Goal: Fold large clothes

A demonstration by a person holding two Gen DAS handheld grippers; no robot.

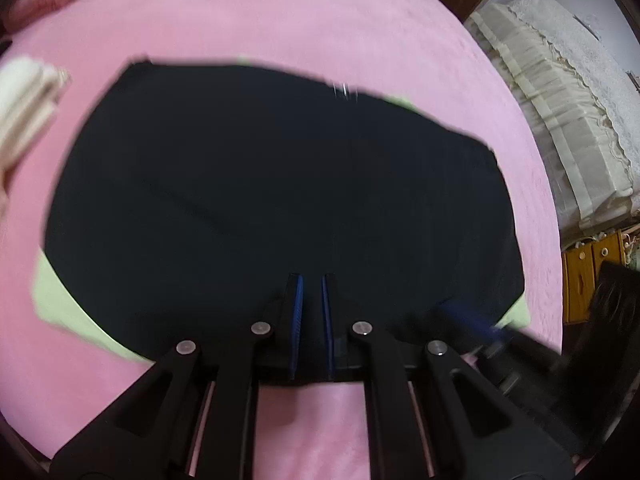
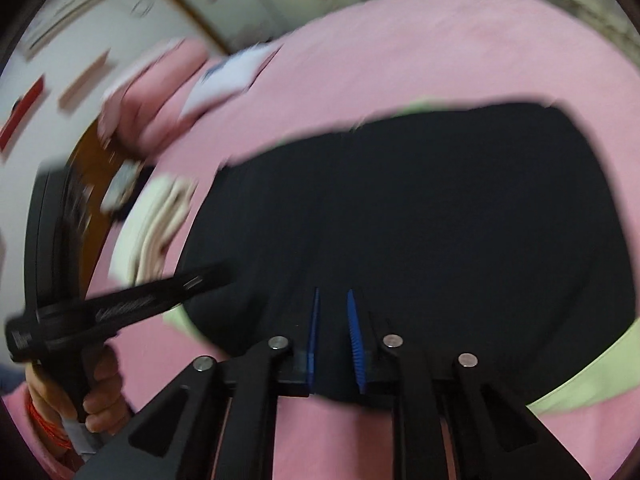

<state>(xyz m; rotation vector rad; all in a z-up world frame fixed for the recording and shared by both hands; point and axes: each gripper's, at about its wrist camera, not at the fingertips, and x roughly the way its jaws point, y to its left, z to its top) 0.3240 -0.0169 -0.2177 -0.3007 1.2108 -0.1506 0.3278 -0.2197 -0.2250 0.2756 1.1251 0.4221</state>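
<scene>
Dark garment (image 1: 272, 184) spread flat on my pink bed cover (image 1: 304, 20).
Its near hem lies at six o'clock, pinched by my left gripper (image 1: 312, 284) and my right gripper (image 2: 334, 292); folded cream cloths (image 1: 24, 116) sit at nine.

Light was soft and even indoors, source not visible; no hard shadows, no glare. Fisheye bending was strong in both views: the pink bed (image 1: 280, 20) curved into a dome and corners fell to black. The dark garment (image 1: 272, 184) read as a flat black mass, folds almost lost. Motion blur smeared its edges, worse in the right wrist view, where the wall (image 2: 80, 40) and the folded pale cloth (image 2: 160, 216) streaked. The left gripper (image 1: 312, 280) frame stayed fairly sharp; the right gripper (image 1: 476, 320) at its side was smeared.
</scene>
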